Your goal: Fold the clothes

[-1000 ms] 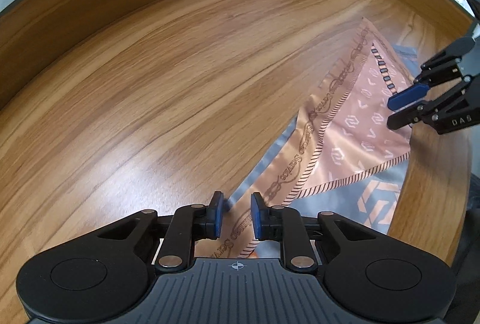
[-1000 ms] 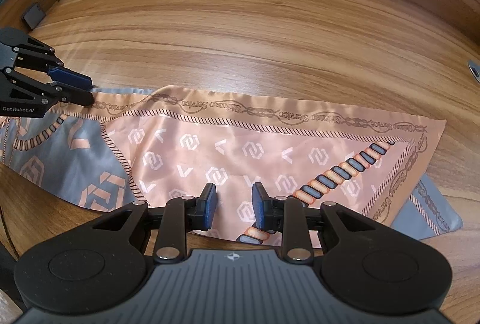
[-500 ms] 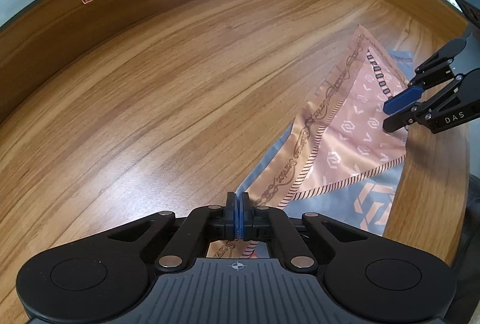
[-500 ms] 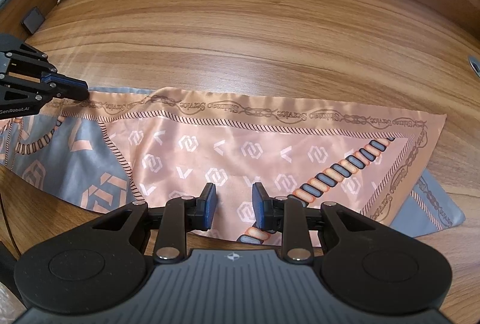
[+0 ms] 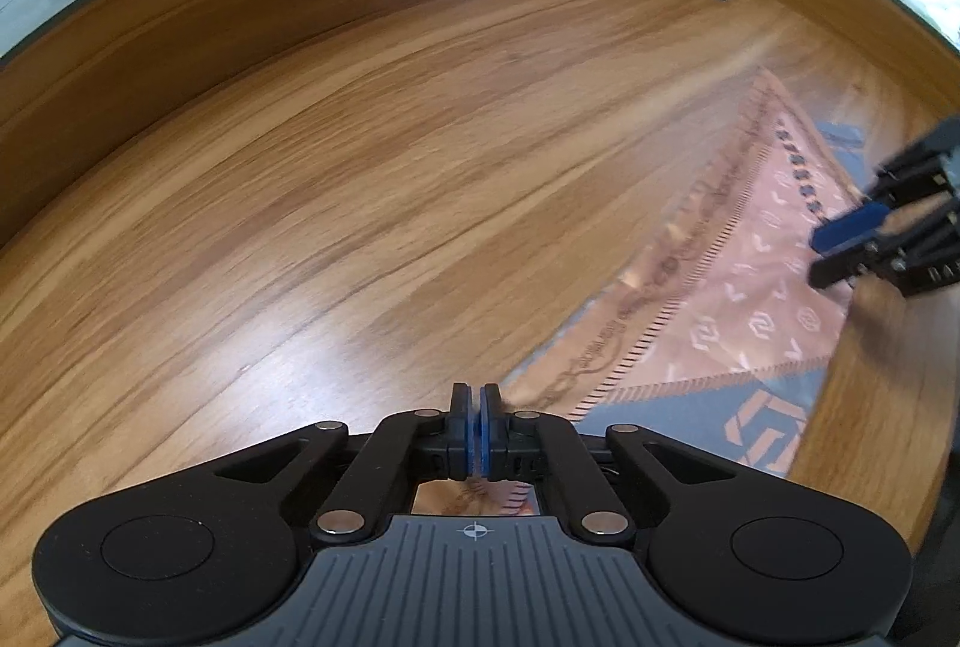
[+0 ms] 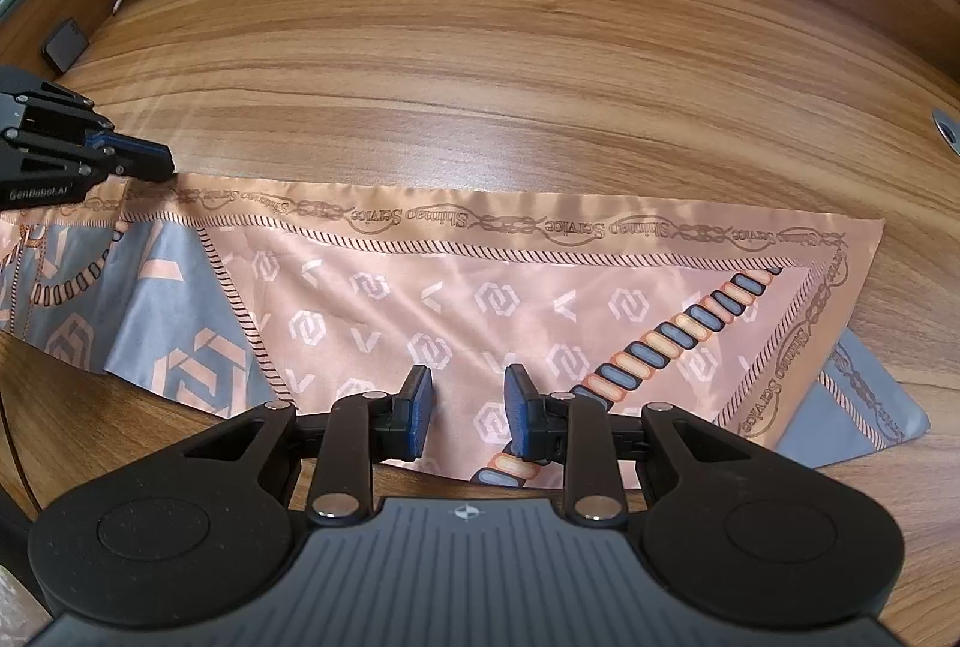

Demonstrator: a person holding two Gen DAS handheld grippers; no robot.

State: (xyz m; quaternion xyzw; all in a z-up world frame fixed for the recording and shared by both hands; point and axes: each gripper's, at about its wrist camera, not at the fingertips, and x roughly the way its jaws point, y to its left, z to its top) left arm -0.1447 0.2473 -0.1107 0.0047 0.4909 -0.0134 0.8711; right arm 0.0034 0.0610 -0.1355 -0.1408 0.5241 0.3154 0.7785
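Left wrist view: the left gripper [image 5: 474,410] has its blue pads pressed together on the near edge of a satin scarf [image 5: 744,299], peach over grey, which runs away to the right along the wooden table [image 5: 360,179]; the right gripper [image 5: 840,251], blurred here, hangs over the scarf's far part. Right wrist view: the scarf [image 6: 480,281] lies flat near the table's front edge, a peach layer lying over a grey one that shows at the left and at the right corner, so at least one fold appears to be in place. The right gripper [image 6: 467,410] hovers just above the peach layer with fingers spread, holding nothing; the left gripper [image 6: 129,155] pinches the lettered border at the far left. Judged from this, the cloth is part folded and further folding remains.
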